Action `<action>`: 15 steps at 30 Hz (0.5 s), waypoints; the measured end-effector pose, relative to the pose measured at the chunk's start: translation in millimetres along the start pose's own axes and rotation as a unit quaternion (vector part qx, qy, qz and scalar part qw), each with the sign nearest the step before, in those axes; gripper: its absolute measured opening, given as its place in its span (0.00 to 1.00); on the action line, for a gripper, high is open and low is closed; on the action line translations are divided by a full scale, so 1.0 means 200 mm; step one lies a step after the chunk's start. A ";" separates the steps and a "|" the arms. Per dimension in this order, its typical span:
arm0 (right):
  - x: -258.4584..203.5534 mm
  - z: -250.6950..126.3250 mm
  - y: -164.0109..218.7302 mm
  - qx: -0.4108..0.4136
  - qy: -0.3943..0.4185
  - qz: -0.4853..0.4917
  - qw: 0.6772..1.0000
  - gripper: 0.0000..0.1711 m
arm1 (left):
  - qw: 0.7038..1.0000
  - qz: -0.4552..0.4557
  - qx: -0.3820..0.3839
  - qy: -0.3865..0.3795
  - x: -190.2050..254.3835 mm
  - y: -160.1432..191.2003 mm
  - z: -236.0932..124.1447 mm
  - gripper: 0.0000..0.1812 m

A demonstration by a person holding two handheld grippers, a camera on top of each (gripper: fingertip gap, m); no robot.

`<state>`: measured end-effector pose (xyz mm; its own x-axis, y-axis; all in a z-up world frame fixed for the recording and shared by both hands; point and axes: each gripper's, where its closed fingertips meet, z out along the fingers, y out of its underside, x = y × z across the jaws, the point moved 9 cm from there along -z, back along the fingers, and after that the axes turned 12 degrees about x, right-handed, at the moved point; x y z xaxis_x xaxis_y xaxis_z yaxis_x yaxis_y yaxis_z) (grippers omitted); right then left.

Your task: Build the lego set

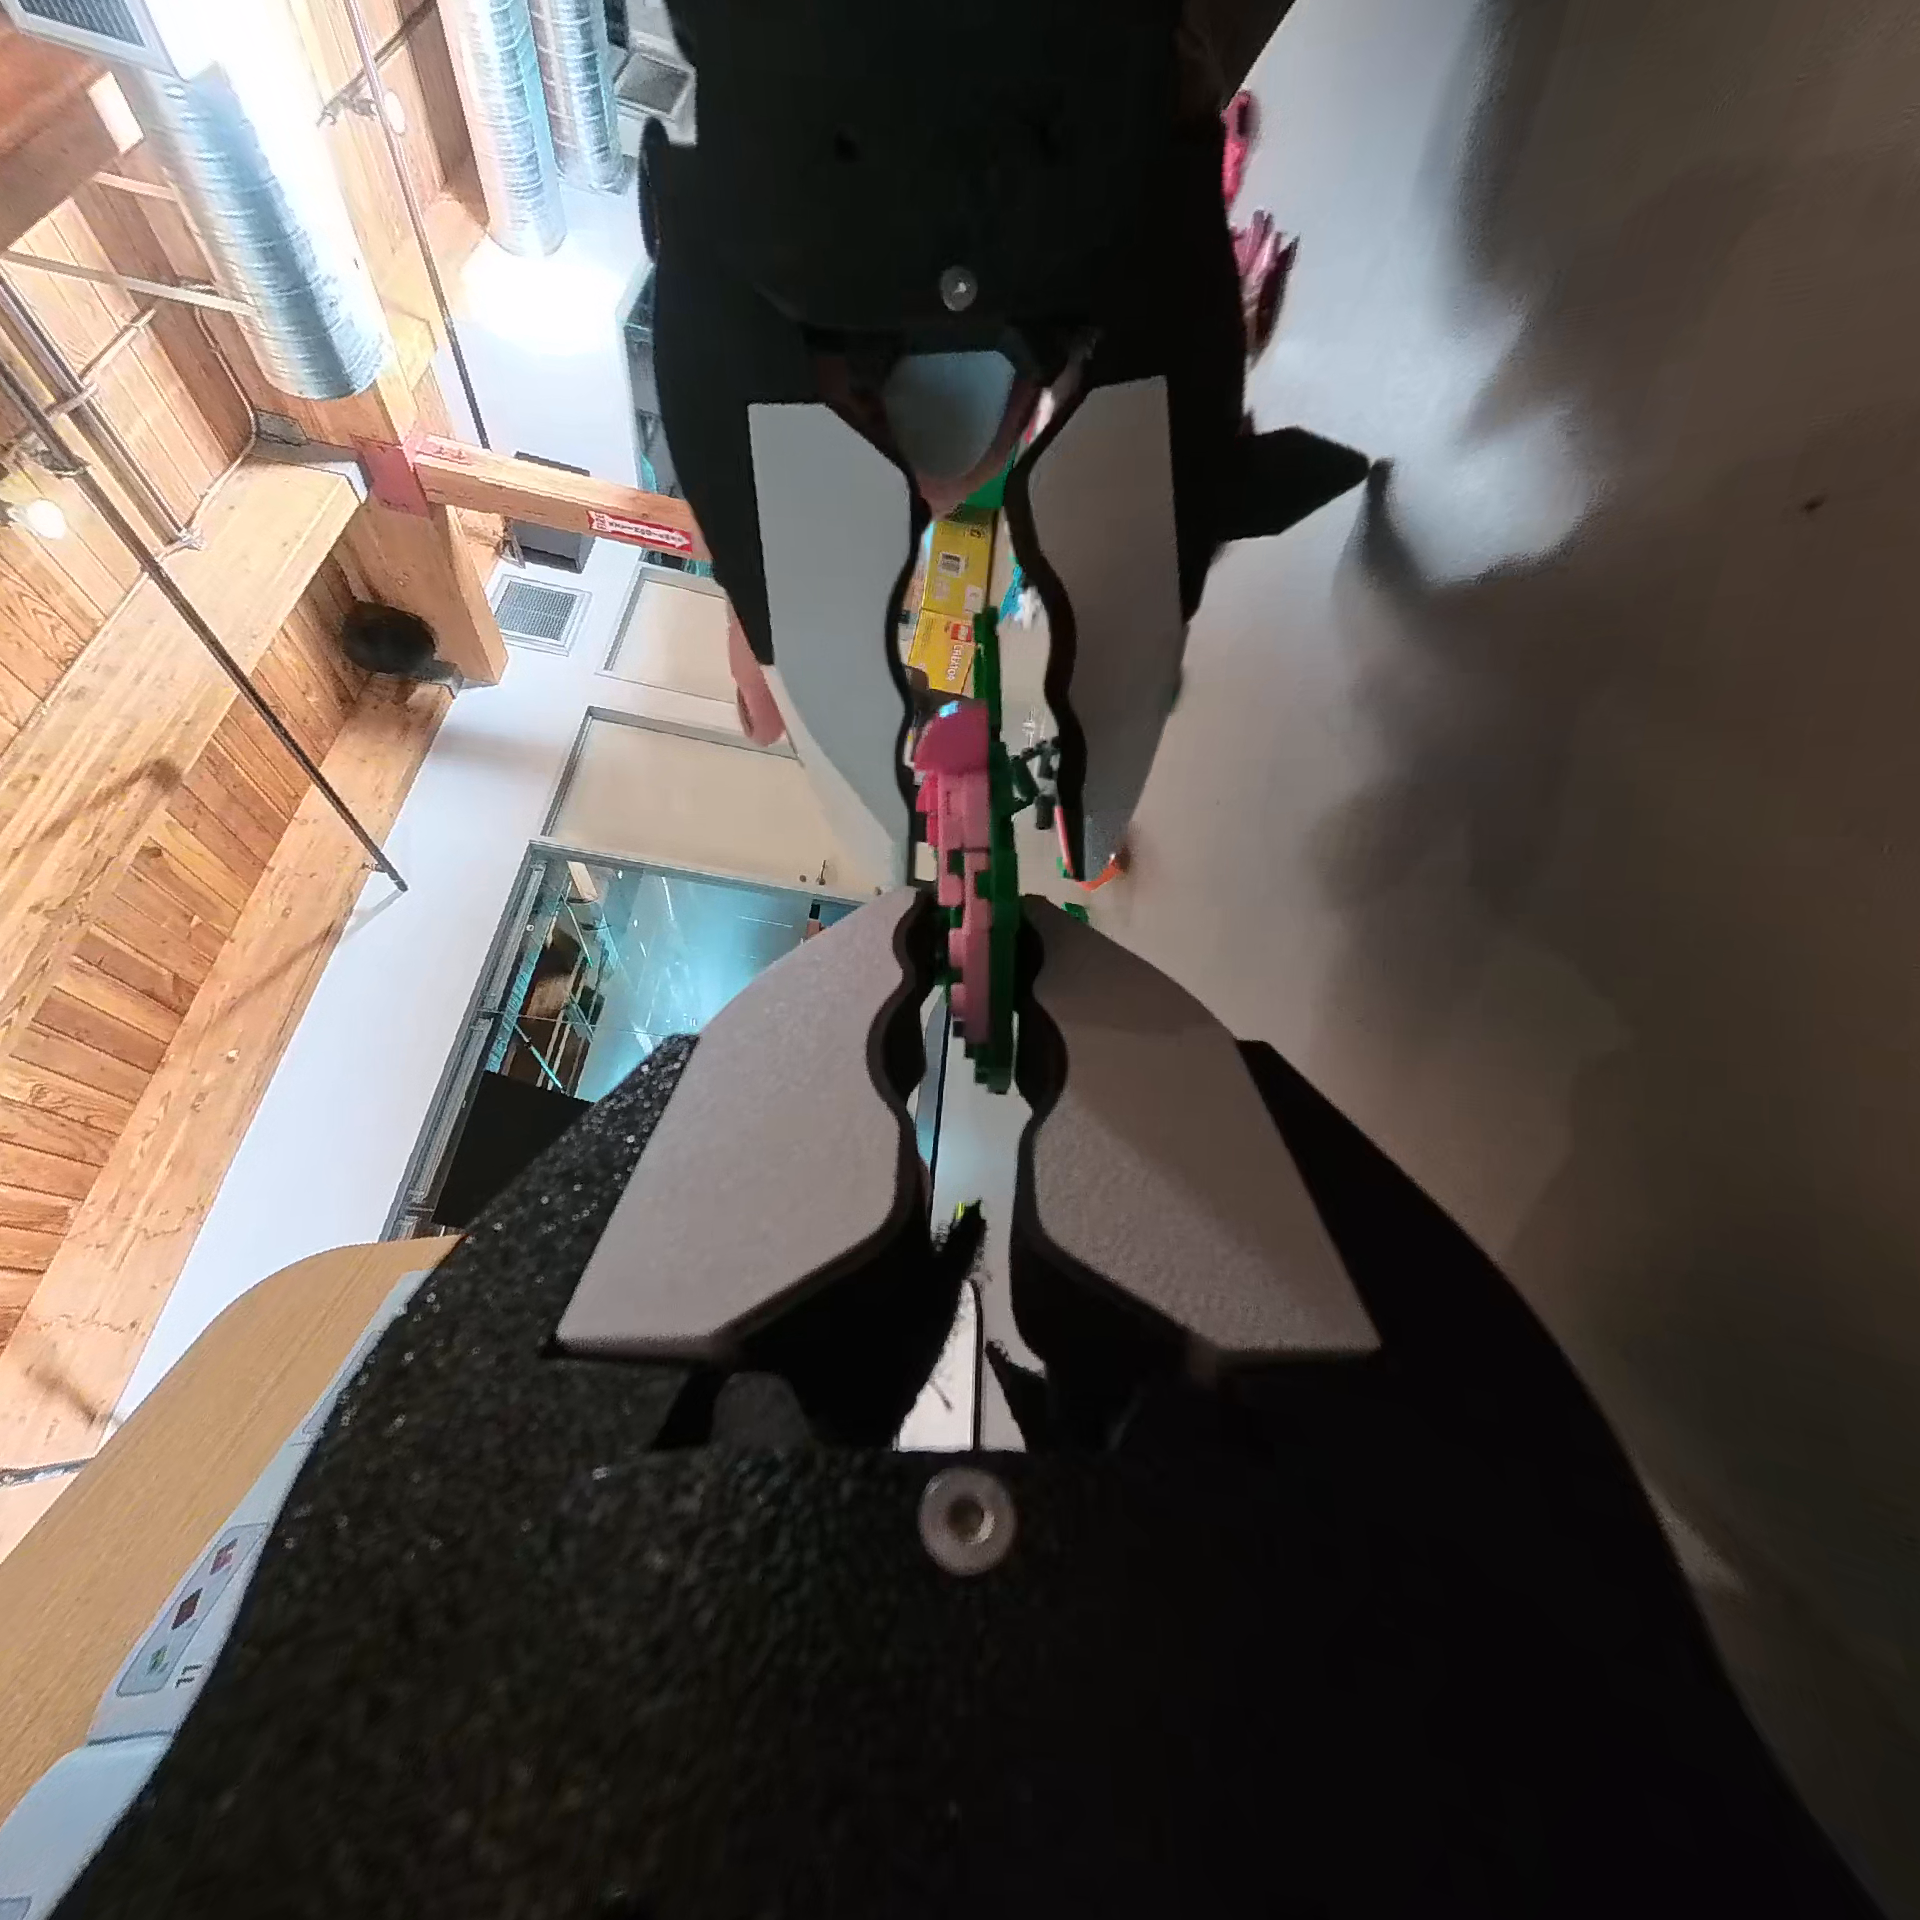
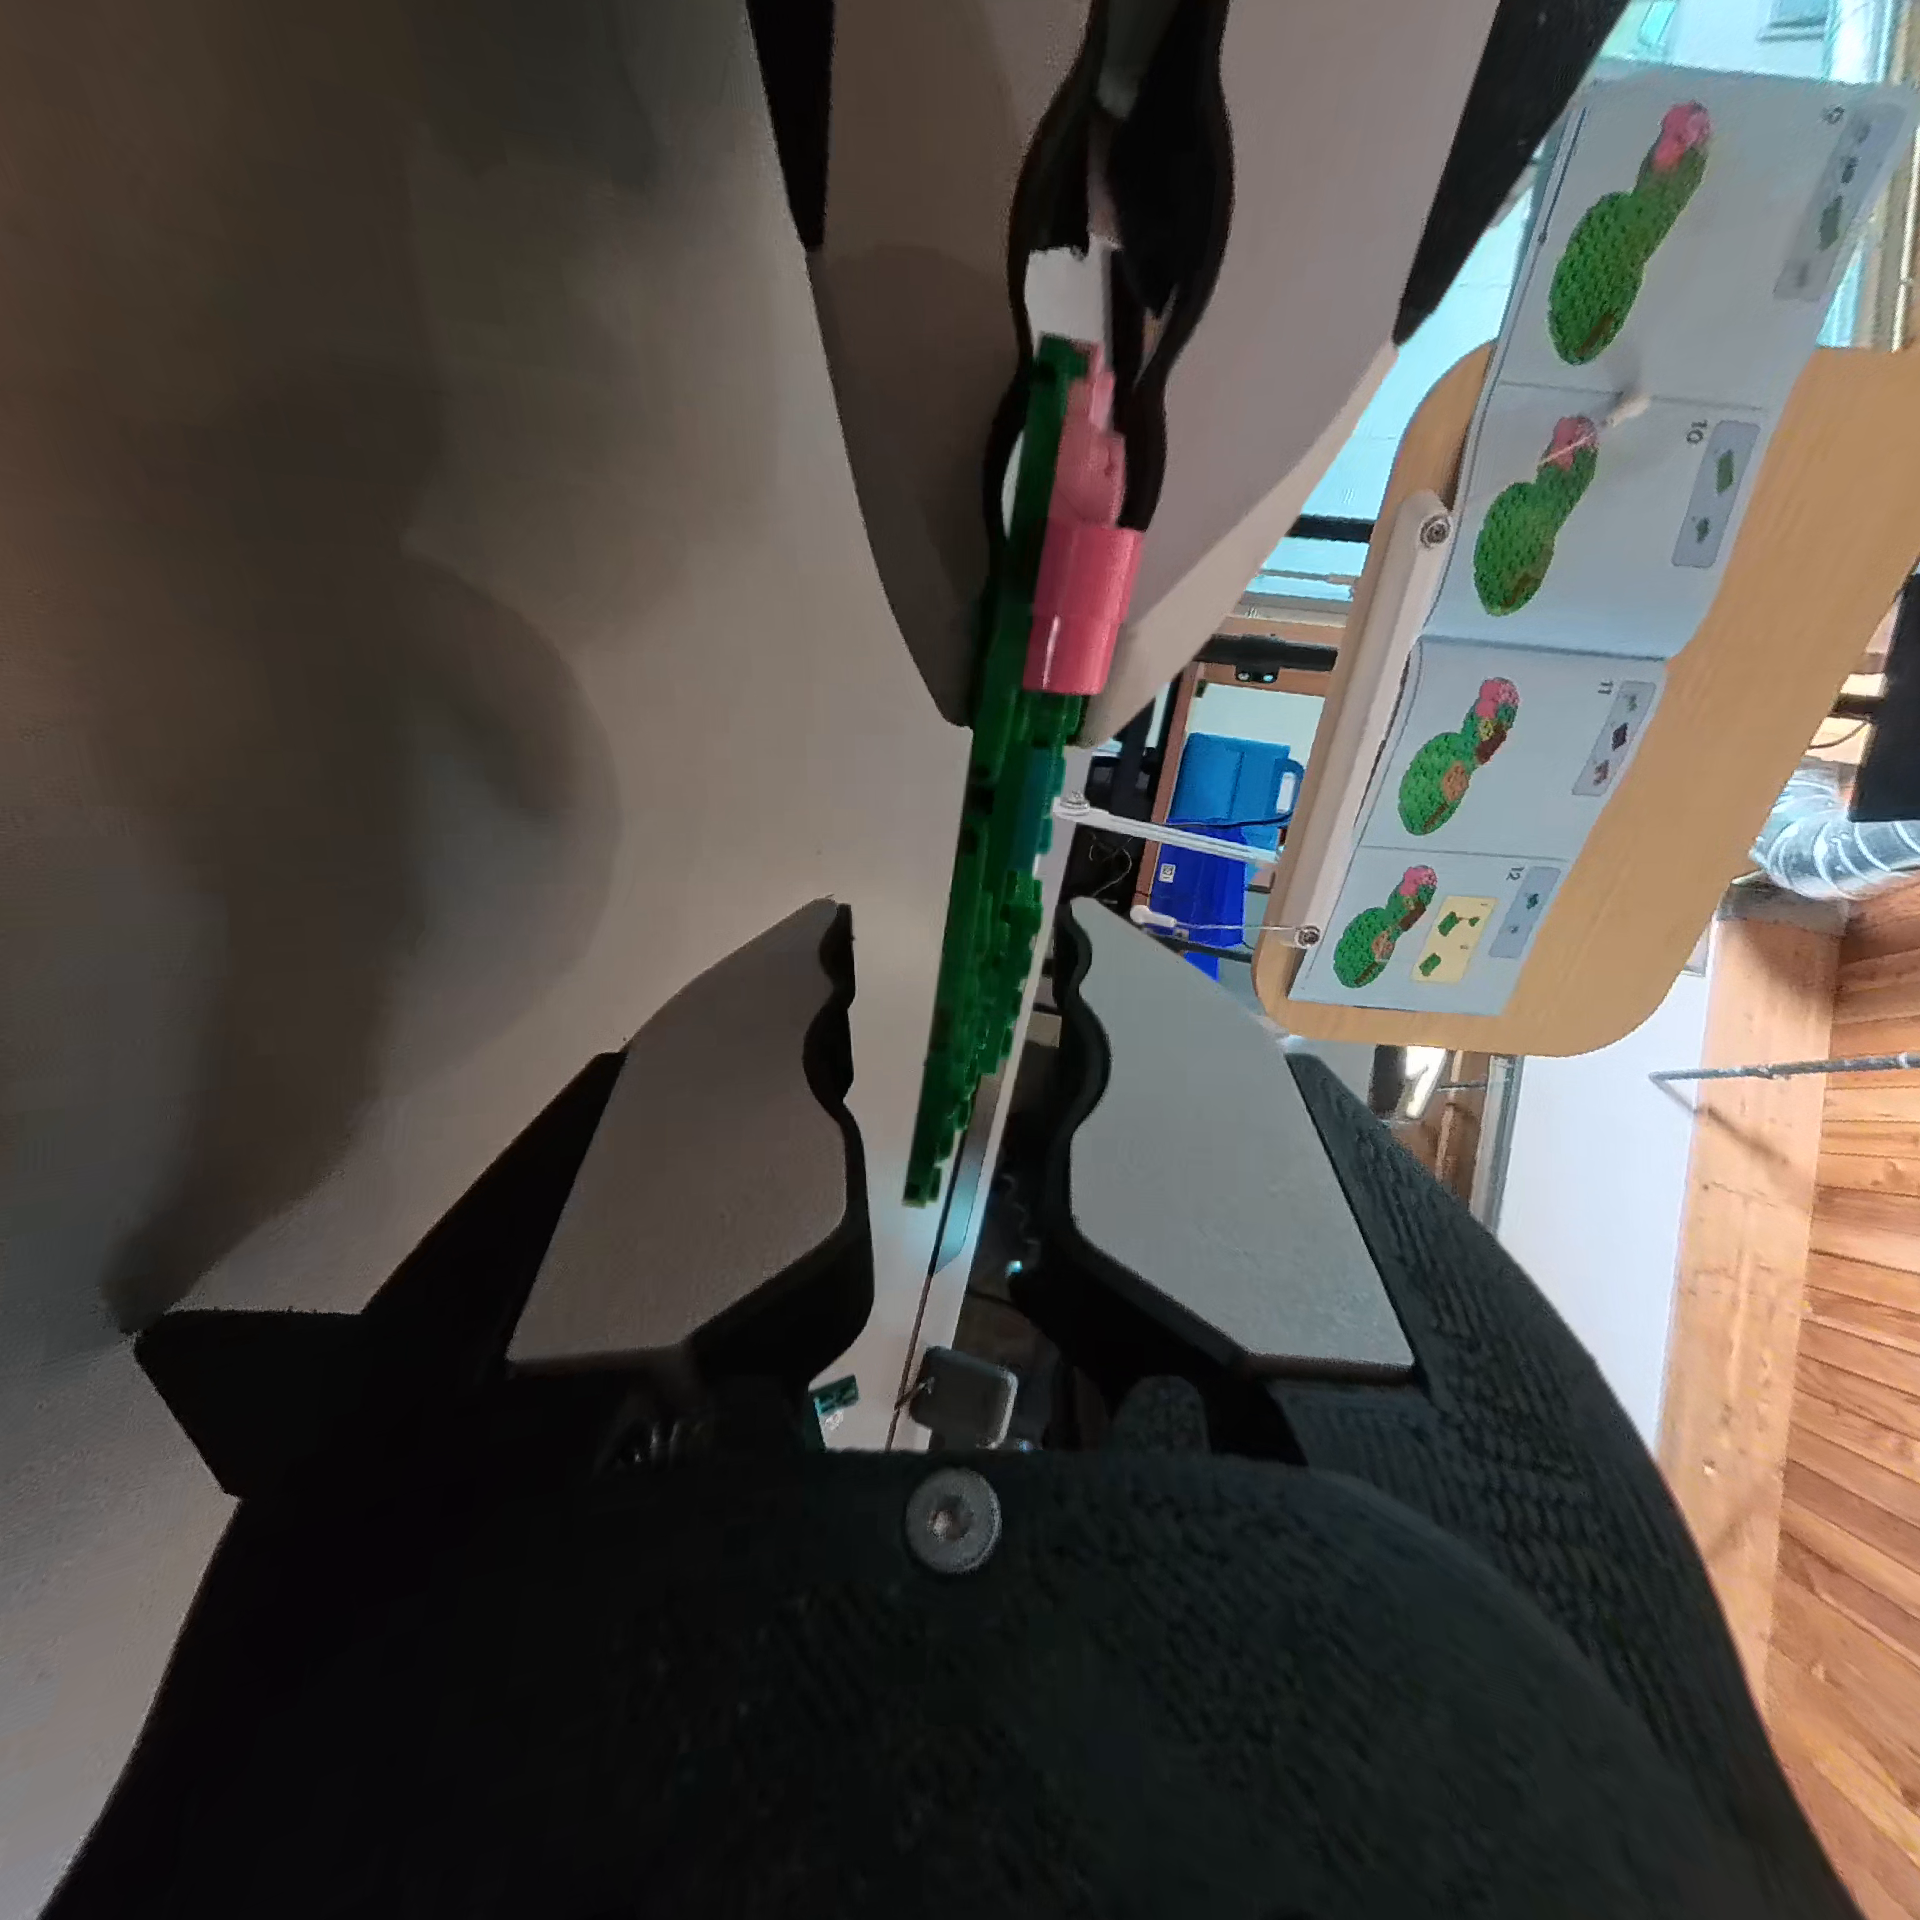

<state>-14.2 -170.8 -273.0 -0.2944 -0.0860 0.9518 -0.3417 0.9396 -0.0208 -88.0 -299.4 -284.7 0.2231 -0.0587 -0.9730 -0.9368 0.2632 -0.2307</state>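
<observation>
A flat green lego plate [image 2: 987, 987] with a stack of pink bricks [image 2: 1081, 592] on one face is held edge-on over the white table [image 1: 1558, 727]. My left gripper [image 1: 971, 914] is shut on the plate [image 1: 1000, 831] and the pink bricks [image 1: 951, 800]. It enters the right wrist view from the top [image 2: 1023, 727]. My right gripper [image 2: 956, 914] faces it from the other end. Its jaws straddle the plate's free end with a gap on each side, so it is open. It shows at the top of the left wrist view [image 1: 992, 862].
An open instruction booklet [image 2: 1558, 520] lies on a wooden board at the right. A yellow box [image 1: 951, 613] stands behind the plate. Loose pink pieces [image 1: 1262, 249] lie on the table. A blue bin [image 2: 1216, 810] stands beyond the table edge.
</observation>
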 end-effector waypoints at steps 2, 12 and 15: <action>-0.01 0.00 0.00 -0.001 0.005 -0.010 1.000 0.21 | 1.000 -0.001 0.000 0.000 0.00 0.00 0.00 0.07; -0.01 0.02 -0.02 -0.034 0.024 -0.051 0.998 0.09 | 1.000 -0.002 -0.007 0.008 0.01 0.00 0.00 0.07; 0.00 0.02 -0.02 -0.033 0.022 -0.034 0.999 0.08 | 1.000 0.002 -0.007 0.006 0.00 -0.01 0.00 0.07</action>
<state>-15.6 -175.2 -274.5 -0.2331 -0.1363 0.9629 -0.2993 0.9521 0.0623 -86.5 -298.9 -285.3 0.2163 -0.0699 -0.9738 -0.9415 0.2490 -0.2271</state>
